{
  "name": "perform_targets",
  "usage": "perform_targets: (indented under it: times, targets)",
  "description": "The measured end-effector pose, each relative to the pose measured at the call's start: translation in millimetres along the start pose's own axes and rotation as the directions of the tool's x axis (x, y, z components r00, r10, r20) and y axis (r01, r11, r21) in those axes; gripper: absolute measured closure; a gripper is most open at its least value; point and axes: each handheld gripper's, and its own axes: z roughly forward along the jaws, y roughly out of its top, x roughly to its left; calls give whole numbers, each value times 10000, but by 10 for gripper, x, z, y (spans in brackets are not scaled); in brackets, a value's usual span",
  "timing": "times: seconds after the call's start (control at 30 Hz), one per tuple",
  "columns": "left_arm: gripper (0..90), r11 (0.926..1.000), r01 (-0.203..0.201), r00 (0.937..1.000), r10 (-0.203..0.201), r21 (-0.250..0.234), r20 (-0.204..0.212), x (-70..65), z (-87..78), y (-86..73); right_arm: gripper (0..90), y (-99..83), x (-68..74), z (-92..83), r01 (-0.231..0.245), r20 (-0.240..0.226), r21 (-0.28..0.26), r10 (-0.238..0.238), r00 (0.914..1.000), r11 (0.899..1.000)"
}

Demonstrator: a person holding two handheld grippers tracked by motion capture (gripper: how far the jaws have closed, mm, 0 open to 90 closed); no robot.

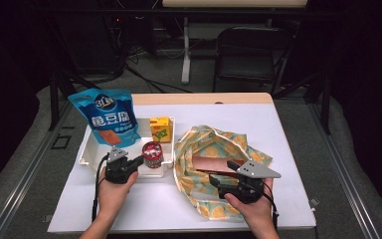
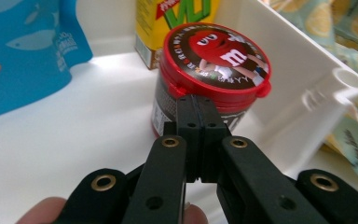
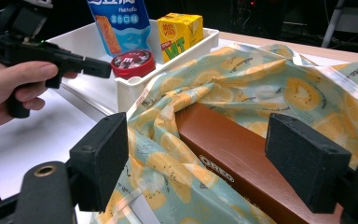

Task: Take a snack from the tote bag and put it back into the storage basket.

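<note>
Your white plastic tray [image 1: 87, 152] on the white desk [image 1: 288, 144] holds three things: one blue snack pouch [image 1: 107, 117], one yellow drink carton [image 1: 160, 128] and one round red-lidded candy tub [image 1: 152, 153]. Your left hand-held gripper [image 2: 196, 112] has its jaws pressed together with nothing between them, tips right at the tub's front. Your right hand-held gripper [image 3: 205, 161] is spread wide over one brown biscuit box [image 3: 235, 161], which lies inside one lemon-print fabric bag [image 1: 204, 144] beside the tray.
</note>
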Motion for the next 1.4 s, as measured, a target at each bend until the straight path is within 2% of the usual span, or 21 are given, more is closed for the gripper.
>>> perform_targets:
  times: [0.2, 0.37, 0.53, 0.67, 0.8, 0.93, 1.03, 1.23, 1.33, 1.4]
  targets:
    - [900, 9997, 240, 9997, -241, 46, 44, 39, 127, 58, 218, -13, -26, 15, -27, 48, 79, 27, 10000, 10000]
    - [899, 9987, 472, 9988, -474, 168, 148, 25, 241, 43, 220, -16, -38, 15, -57, 110, 58, 56, 9999, 10000]
    - [897, 9993, 270, 9986, -282, 266, 455, -52, 293, 74, 222, -24, -64, 16, -67, 235, 61, 65, 9997, 10000]
    - [896, 9996, 89, 9990, -100, 273, 435, -118, 331, 117, 223, -26, -76, 13, -59, 263, 67, 57, 9996, 10000]
    - [887, 9989, 222, 9981, -245, 406, 573, -129, 392, 111, 238, -27, -91, 5, -50, 316, 35, 49, 9995, 10000]
    - [881, 9976, 49, 9965, -107, 695, 825, -172, 444, 83, 280, -34, -110, -4, -94, 307, -25, 95, 9995, 10000]
    - [882, 9984, 198, 9958, -244, 528, 881, -182, 463, 85, 296, -37, -120, -6, -119, 322, -9, 119, 9994, 9999]
    - [890, 9982, 137, 9939, -200, 585, 1083, -213, 489, 79, 311, -37, -116, 0, -62, 321, -10, 62, 9995, 10000]
    - [890, 9986, -67, 9942, 10, 518, 1079, -228, 467, 65, 358, -45, -131, -7, -31, 357, -31, 32, 9994, 10000]
    - [890, 9986, -234, 9937, 181, 473, 1104, -236, 421, 66, 421, -54, -160, -14, -81, 174, -68, 82, 9998, 9999]
